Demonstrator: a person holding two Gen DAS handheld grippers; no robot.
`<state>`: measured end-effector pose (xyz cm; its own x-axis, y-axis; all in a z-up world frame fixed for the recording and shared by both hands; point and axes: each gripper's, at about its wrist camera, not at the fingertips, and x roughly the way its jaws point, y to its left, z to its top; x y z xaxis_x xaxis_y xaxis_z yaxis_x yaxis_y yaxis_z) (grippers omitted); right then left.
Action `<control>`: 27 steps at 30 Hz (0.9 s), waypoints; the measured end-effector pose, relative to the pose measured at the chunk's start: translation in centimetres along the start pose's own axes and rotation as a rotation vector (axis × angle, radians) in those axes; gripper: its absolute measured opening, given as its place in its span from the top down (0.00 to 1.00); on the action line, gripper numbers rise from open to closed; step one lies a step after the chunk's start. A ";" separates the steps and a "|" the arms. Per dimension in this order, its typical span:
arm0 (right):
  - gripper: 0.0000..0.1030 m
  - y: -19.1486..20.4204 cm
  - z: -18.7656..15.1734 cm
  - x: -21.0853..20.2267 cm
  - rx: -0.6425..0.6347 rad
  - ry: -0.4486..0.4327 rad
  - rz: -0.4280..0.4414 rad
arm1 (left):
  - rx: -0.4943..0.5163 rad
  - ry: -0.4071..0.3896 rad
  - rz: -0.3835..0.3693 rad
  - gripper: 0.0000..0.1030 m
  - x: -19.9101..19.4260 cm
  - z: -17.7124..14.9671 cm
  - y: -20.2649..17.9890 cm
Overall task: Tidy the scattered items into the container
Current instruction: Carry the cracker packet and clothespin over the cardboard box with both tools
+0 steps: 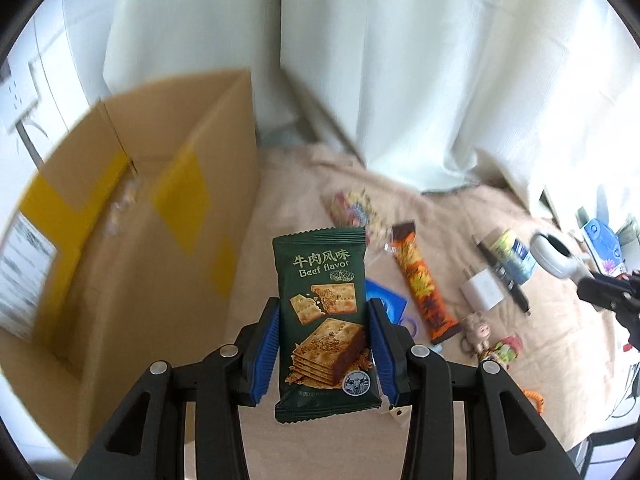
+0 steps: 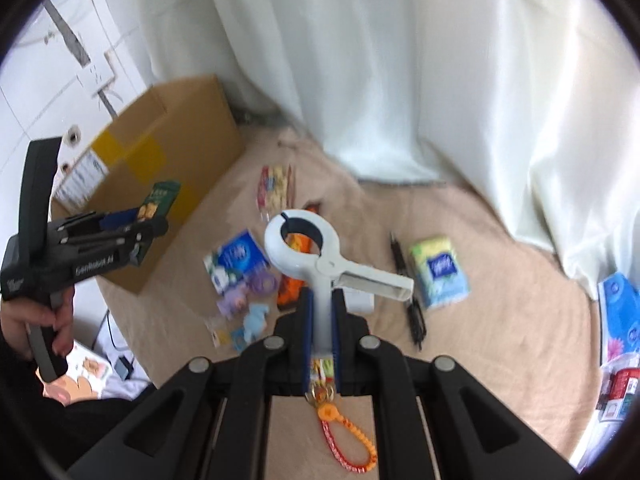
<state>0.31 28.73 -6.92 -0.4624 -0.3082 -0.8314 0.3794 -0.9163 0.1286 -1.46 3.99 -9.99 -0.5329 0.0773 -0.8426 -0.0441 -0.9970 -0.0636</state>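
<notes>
My left gripper [image 1: 324,320] is shut on a dark green beef-flavour cracker packet [image 1: 326,320], held upright in the air beside the cardboard box [image 1: 132,216] on the left. In the right wrist view the same left gripper [image 2: 148,216] carries the packet [image 2: 158,198] near the box [image 2: 160,152], a hand gripping its handle. My right gripper [image 2: 322,300] is shut on one handle of a large white clamp [image 2: 316,256], lifted above the beige cloth [image 2: 480,360]; the clamp [image 1: 556,254] shows at the far right of the left wrist view.
Scattered on the cloth [image 1: 304,440]: an orange snack bar [image 1: 424,288], a white charger [image 1: 482,290], a black pen [image 2: 408,292], tissue packs [image 2: 438,272] [image 2: 236,256], small keychain toys [image 2: 248,308], a candy bag [image 2: 276,184], an orange strap [image 2: 344,436]. White curtains [image 2: 360,80] hang behind.
</notes>
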 end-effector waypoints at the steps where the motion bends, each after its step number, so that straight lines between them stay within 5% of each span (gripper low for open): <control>1: 0.90 0.2 0.9 -0.3 -0.007 -0.019 0.001 | -0.002 -0.015 -0.007 0.58 -0.9 0.6 0.1; 6: 0.90 2.5 6.2 -1.6 -0.062 -0.110 0.029 | -0.021 -0.085 0.002 0.58 -5.0 3.6 1.9; 16: 0.90 14.1 16.3 0.5 -0.246 -0.206 0.154 | -0.126 -0.184 0.182 0.58 -9.5 6.6 12.5; 24: 0.90 24.2 18.5 7.3 -0.370 -0.092 0.211 | -0.206 -0.119 0.264 0.58 -7.5 4.6 20.3; 27: 0.90 26.6 18.0 9.7 -0.394 -0.050 0.207 | -0.245 -0.095 0.235 0.58 -6.3 3.6 22.2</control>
<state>-8.57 -3.22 -1.85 -0.3796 -0.4954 -0.7813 0.7396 -0.6698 0.0654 -2.14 -18.58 -4.14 -0.5813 -0.1658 -0.7966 0.2871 -0.9578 -0.0101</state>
